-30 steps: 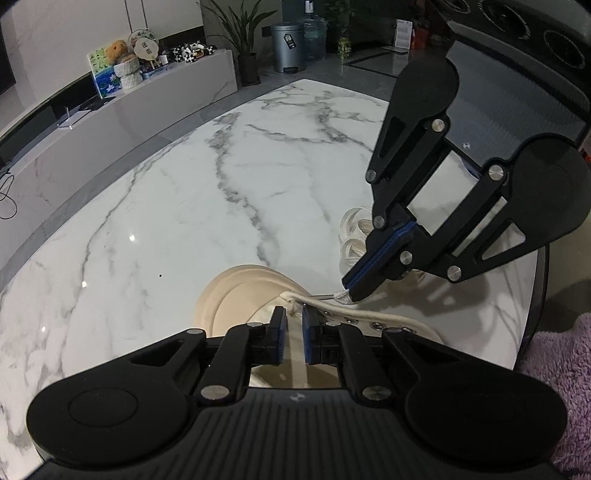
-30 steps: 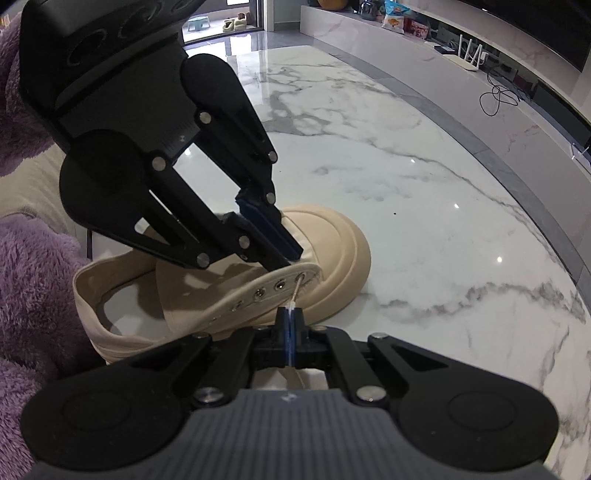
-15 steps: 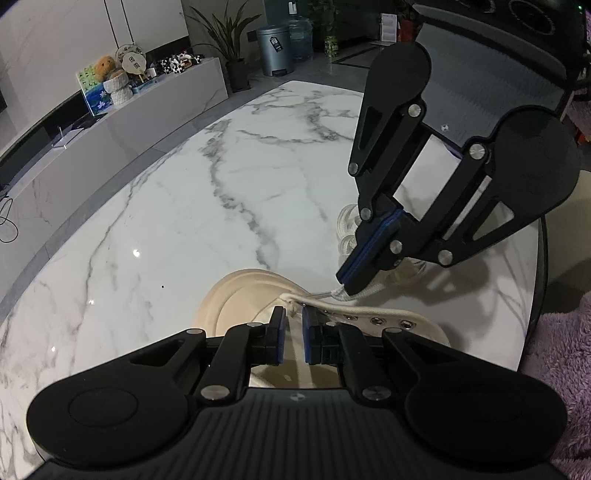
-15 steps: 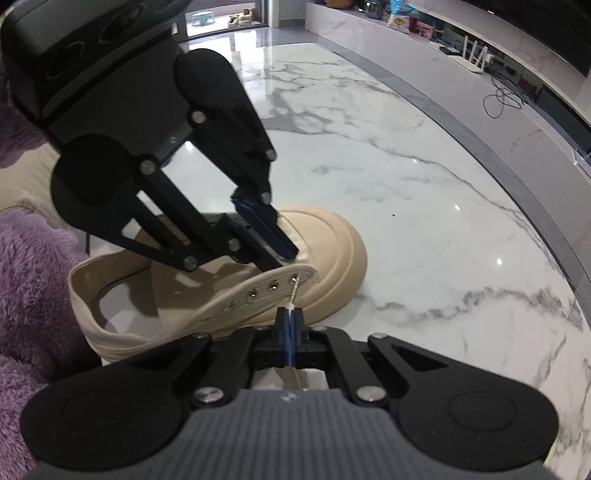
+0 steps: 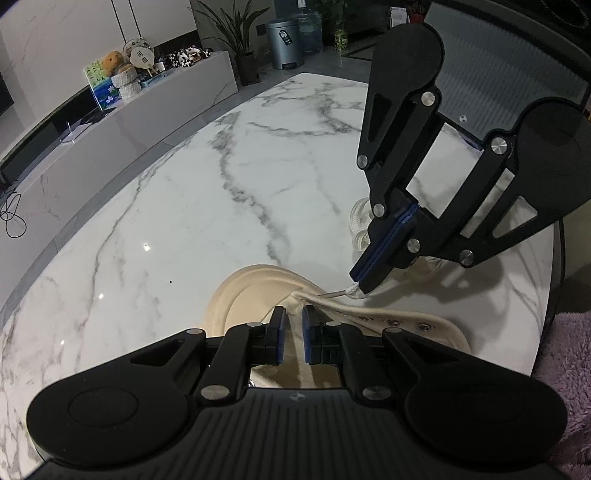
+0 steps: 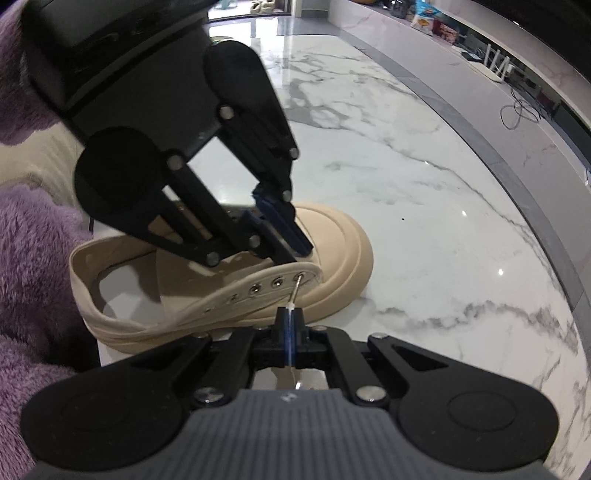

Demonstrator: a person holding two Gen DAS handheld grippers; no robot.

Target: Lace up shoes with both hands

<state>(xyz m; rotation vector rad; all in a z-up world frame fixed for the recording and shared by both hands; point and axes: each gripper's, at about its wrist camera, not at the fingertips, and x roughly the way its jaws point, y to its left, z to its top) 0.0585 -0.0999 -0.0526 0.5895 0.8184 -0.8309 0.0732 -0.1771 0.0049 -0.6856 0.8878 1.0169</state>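
We note a cream shoe lying on the white marbled desk, toe toward the open middle of the desk, heel toward the desk's edge where a purple fleece sleeve shows.

Right tool: pads pressed tight together, pinching the white lace just behind its stiff tip. From the right wrist view, the tip points up at the frontmost eyelet on the near flap and sits at or just inside it; we cannot tell how far it has entered. From the left wrist view, the same tool comes in from the right, tilted down, with the tip poking out toward the toe end of the flap.

Left tool: a narrow gap between the blue pads. The pads straddle the front of the shoe's upper, near the toe cap; the tongue fabric shows in the gap. We cannot tell whether the pads press on it. In the right wrist view this tool reaches down onto the far side of the throat, over the tongue.

Row of metal eyelets on the near flap: bare. Loose coils of lace lie on the desk beyond the shoe, partly behind the right tool.

Background: low cabinet with soft toys, a bin, a potted plant.
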